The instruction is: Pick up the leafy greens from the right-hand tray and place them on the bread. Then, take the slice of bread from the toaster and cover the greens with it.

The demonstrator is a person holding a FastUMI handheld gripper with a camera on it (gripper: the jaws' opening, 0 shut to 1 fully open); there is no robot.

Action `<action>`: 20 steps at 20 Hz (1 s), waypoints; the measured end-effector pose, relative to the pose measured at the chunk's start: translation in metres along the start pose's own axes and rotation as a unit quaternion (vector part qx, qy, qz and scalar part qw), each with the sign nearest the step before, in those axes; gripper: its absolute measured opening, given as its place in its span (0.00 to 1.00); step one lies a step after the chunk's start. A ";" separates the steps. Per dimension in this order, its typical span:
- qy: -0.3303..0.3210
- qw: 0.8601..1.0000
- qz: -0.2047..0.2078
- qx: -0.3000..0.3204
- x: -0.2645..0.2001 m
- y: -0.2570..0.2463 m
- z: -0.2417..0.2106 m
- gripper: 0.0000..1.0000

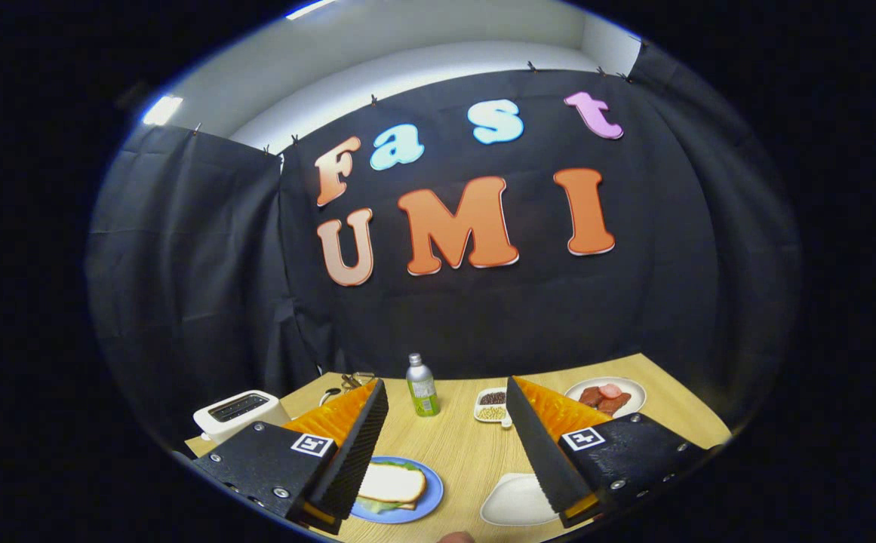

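My gripper [445, 396] is open, its fingers spread wide above the wooden table [468, 452] with nothing between them. Below, beside the left finger, a blue plate [424, 499] holds a slice of bread [391, 483] lying on top of leafy greens [376, 506], whose green edges peek out under it. A white toaster [238, 411] stands at the table's left, beyond the left finger; its slots look dark. A white tray [517, 499] sits by the right finger and looks bare.
A small bottle with a green label [422, 386] stands at the middle back. A small white dish of beans [491, 404] lies to its right. A white plate of meat slices [607, 396] sits at the back right. Some metal object [355, 379] lies behind the left finger.
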State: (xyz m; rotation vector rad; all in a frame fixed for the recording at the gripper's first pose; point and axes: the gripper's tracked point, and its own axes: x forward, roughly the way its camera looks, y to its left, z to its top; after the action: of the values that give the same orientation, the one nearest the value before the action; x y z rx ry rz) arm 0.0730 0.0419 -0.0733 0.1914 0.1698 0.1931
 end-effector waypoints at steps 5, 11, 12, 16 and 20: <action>-0.043 0.998 -0.012 -0.034 -0.042 0.014 0.026 0.94; -0.048 0.996 -0.040 -0.064 -0.053 0.014 0.030 0.96; -0.051 0.995 -0.049 -0.070 -0.054 0.014 0.031 0.96; -0.059 0.994 -0.051 -0.074 -0.056 0.015 0.034 0.97; -0.065 0.994 -0.047 -0.072 -0.052 0.016 0.035 0.97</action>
State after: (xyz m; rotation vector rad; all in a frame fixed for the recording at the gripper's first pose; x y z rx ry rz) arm 0.0260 0.0408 -0.0282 0.0516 0.0351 0.0989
